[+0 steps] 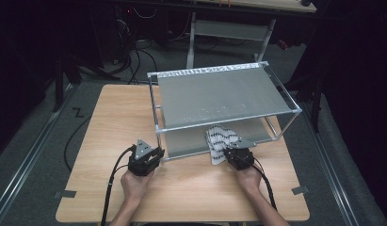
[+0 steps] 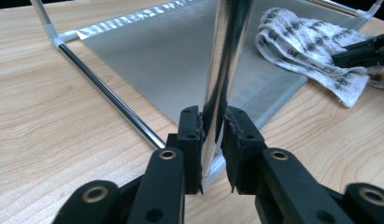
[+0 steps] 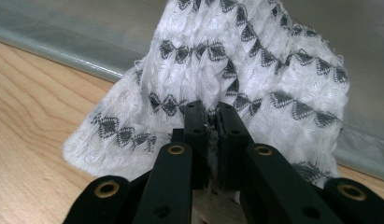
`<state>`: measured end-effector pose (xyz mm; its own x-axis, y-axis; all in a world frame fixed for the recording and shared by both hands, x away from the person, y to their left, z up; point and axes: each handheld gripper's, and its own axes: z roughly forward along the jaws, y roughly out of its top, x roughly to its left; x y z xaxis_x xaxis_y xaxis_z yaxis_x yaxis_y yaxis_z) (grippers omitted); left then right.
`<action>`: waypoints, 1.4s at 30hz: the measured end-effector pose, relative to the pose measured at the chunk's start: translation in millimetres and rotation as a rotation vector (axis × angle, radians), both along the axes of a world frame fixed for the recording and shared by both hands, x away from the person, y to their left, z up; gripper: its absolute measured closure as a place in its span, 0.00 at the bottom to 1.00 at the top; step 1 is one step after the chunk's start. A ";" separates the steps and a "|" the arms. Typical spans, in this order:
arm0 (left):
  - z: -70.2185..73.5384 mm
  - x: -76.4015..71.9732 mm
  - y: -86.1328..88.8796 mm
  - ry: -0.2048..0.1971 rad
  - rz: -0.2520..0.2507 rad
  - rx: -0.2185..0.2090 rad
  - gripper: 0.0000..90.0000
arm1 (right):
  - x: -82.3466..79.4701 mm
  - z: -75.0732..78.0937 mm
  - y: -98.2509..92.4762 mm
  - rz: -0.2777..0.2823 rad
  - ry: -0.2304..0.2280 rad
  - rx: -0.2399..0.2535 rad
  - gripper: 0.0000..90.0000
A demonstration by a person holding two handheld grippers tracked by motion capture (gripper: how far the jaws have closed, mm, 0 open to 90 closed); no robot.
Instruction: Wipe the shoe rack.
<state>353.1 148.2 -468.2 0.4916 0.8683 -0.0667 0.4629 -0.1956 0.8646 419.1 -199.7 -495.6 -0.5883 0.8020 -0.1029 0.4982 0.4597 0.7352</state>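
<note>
Two-tier rack (image 1: 219,96) stands toward the far right of the wooden surface (image 1: 101,122); the near strip and the left side of the surface lie bare.

Left gripper (image 1: 152,154) at the rack's near-left corner, jaws clenched on the upright corner post (image 2: 222,70), just above its foot.

Right gripper (image 1: 232,153) at the rack's near edge, right of centre, jaws clenched on a white cloth (image 1: 222,140) with a dark pattern. The cloth drapes over the front edge of the rack's lower shelf (image 2: 175,51), part on the shelf, part on the surface.
</note>
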 end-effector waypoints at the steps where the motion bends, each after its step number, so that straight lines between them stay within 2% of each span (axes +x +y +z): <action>1: 0.0 0.0 0.0 0.000 0.000 0.000 0.88 | 0.2 0.0 0.7 0.002 -0.003 -0.004 0.94; 7: 1.4 -1.1 0.6 -0.001 -0.006 0.029 0.90 | 3.0 0.5 -4.4 0.002 -0.024 -0.046 0.94; 12: 1.4 -3.4 3.7 -0.002 -0.001 0.033 0.90 | 9.8 1.6 -20.4 -0.052 -0.011 -0.036 0.94; 13: 1.0 -5.8 6.3 -0.005 0.003 0.029 0.90 | 12.6 2.3 -29.8 -0.081 -0.014 -0.051 0.94; 16: 0.8 -7.9 8.9 -0.006 0.008 0.029 0.90 | 15.6 3.1 -39.2 -0.106 -0.011 -0.058 0.94; 17: 0.8 -9.8 11.7 -0.005 0.012 0.027 0.90 | 18.6 4.0 -48.3 -0.138 -0.009 -0.070 0.94; 21: 1.0 -11.1 16.6 0.006 0.015 0.015 0.89 | 23.1 4.7 -60.3 -0.173 -0.009 -0.082 0.94; 23: 0.8 -12.3 19.0 0.005 0.021 0.014 0.89 | 26.7 5.4 -71.9 -0.217 -0.007 -0.092 0.94; 28: -0.3 -15.8 27.1 0.002 0.039 0.000 0.89 | 28.0 5.0 -88.5 -0.267 0.002 -0.067 0.94; 31: -0.7 -15.9 29.5 0.004 0.044 -0.007 0.89 | 25.4 4.0 -92.0 -0.277 -0.007 -0.063 0.94; 34: -0.2 -15.1 30.8 0.014 0.042 -0.013 0.89 | 21.5 5.2 -92.8 -0.285 -0.002 -0.050 0.84; 35: -0.2 -15.1 30.8 0.014 0.042 -0.013 0.88 | 21.4 6.7 -92.9 -0.270 -0.005 -0.051 0.80; 37: -0.2 -13.8 31.2 0.022 0.041 -0.035 0.87 | 18.6 10.0 -88.1 -0.264 -0.018 -0.048 0.70; 38: -0.4 -13.0 30.7 0.024 0.037 -0.044 0.84 | 17.8 11.4 -85.7 -0.260 -0.028 -0.047 0.65; 39: -0.4 -13.0 30.7 0.024 0.037 -0.044 0.81 | 17.8 11.4 -85.7 -0.260 -0.028 -0.047 0.65; 40: -0.5 -11.4 27.7 0.025 0.035 -0.041 0.80 | 19.7 11.9 -81.8 -0.250 -0.016 -0.042 0.57; 42: -0.5 -10.7 26.2 0.024 0.036 -0.033 0.78 | 24.4 8.9 -80.7 -0.255 0.006 -0.052 0.54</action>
